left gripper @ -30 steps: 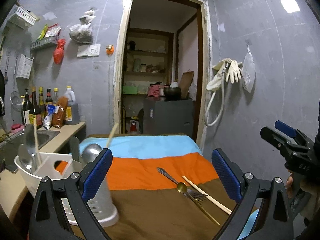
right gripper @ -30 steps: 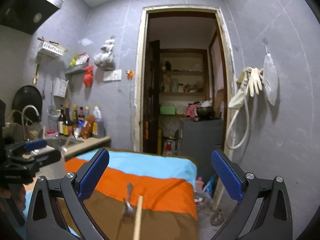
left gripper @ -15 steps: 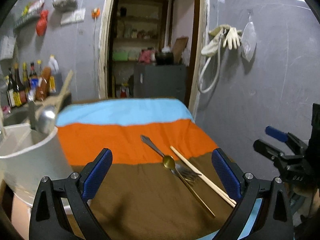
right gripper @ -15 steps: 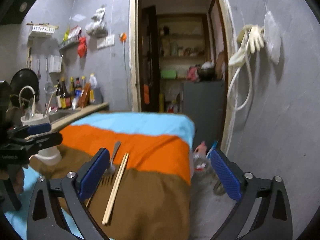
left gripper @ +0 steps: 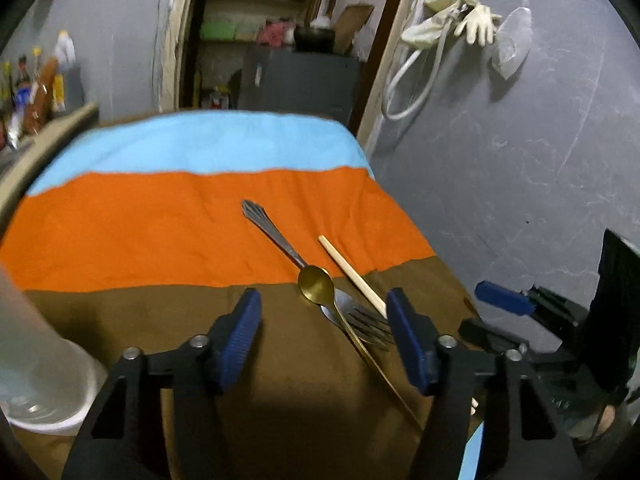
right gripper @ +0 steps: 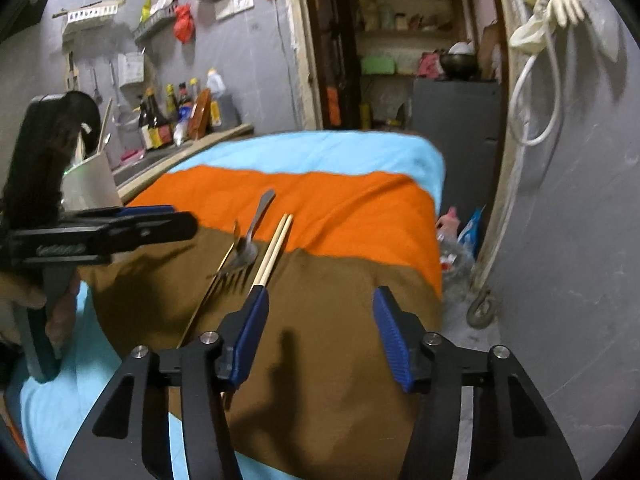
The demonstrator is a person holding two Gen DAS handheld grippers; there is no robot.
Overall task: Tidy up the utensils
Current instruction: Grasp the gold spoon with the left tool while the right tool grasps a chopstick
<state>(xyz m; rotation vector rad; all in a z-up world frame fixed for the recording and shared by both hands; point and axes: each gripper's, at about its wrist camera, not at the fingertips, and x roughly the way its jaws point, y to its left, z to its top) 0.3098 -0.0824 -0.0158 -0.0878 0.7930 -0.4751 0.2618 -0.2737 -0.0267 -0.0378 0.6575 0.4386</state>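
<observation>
Far left, left wrist view: white utensil holder (left gripper: pixel 38 380), blurred, standing at the edge of the striped cloth (left gripper: pixel 140 232) (blue, orange, brown bands) that covers the tabletop. In the right wrist view the same holder (right gripper: pixel 90 182) stands by the sink counter, with a few utensils upright in it.

Left claw (left gripper: pixel 324 340): jaws parted wide, nothing between them, hovering above the brown band just short of the utensils.

Centre, on the cloth across the orange-brown seam: silver fork (left gripper: pixel 288 248), handle toward the doorway, tines (left gripper: pixel 370 326) toward the camera; gold spoon (left gripper: pixel 320 290) lying across the fork, bowl on the seam, thin handle running back toward the right jaw; pair of wooden chopsticks (left gripper: pixel 352 276) just right of the fork, side by side.

Right claw (right gripper: pixel 320 336): jaws parted wide, empty, over the brown band to the right of the utensils; the near chopstick ends (right gripper: pixel 260 276) sit just at its left fingertip.

Right, on the grey wall: rubber gloves (left gripper: pixel 476 24) and a white hose (left gripper: pixel 416 80), hanging.
</observation>
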